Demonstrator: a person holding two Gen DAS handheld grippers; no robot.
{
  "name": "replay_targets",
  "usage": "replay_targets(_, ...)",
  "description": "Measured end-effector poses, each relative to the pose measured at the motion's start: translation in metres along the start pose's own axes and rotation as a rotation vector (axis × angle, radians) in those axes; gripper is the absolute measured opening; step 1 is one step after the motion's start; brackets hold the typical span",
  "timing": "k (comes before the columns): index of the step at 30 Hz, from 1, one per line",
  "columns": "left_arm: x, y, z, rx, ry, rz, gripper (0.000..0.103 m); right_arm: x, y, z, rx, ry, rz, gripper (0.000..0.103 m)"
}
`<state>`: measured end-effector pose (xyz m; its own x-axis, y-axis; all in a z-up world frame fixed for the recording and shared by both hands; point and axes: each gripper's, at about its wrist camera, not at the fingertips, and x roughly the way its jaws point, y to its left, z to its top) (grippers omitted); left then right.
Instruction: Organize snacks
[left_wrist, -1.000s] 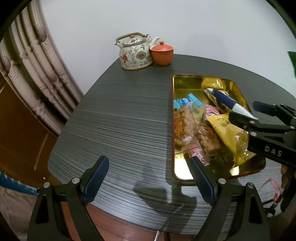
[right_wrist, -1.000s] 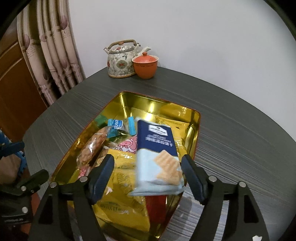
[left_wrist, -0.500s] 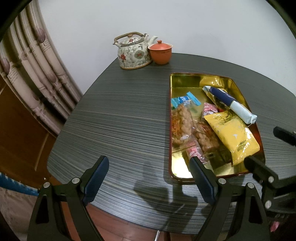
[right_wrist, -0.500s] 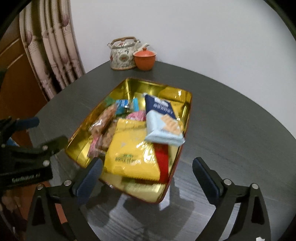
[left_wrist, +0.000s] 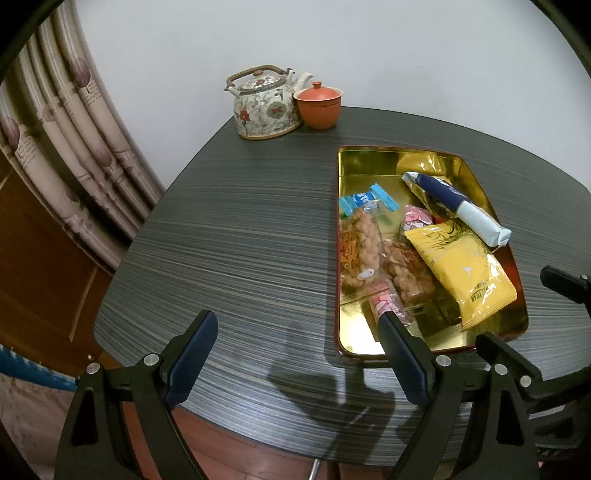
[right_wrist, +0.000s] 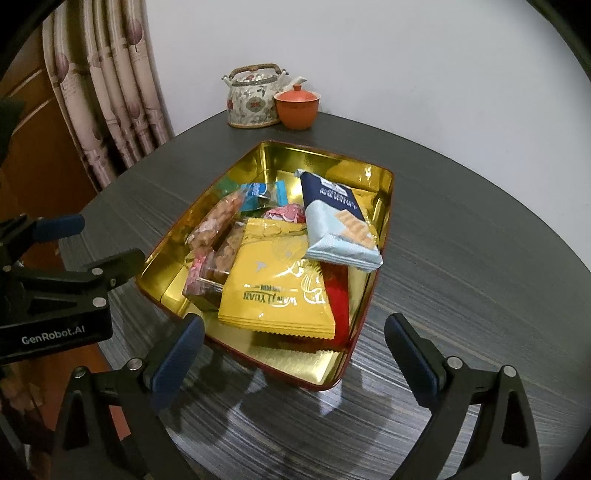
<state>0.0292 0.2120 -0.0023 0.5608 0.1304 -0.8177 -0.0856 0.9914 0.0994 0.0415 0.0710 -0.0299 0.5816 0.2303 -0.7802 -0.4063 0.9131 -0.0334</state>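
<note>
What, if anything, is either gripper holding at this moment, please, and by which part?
Nothing is held: the left gripper and right gripper are both open and empty, short of the tray.

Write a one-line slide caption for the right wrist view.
Open right gripper hovers before a gold tray of snack packets.

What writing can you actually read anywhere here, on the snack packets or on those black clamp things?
"GenRobot.AI": white letters on the body of the left tool, seen from the right wrist view.
"WANLIYUAN", roughly: upside down on the yellow packet; some letters unclear.
Blue and white cracker packet: white characters on the dark blue part, too small to read.
Small blue candy wrapper: print too blurred.
</note>
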Motion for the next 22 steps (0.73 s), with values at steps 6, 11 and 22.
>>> replay_targets(6, 0.0, 0.0006, -0.0005, 0.0, -0.003, 0.002, 0.088, 0.0011, 0.0039, -0.0018, -0.017, 0.003, -0.001, 0.097)
replay_targets(11, 0.0007, 0.0005, -0.001, 0.005, -0.001, 0.012, 0.088, 0.003, 0.0051, -0.0032, -0.019, 0.01, 0.003, 0.097)
replay_targets(22, 0.0025, 0.003, -0.0005, -0.012, 0.008, 0.011, 0.088, 0.0051, 0.0068, -0.0043, -0.025, 0.014, 0.008, 0.097)
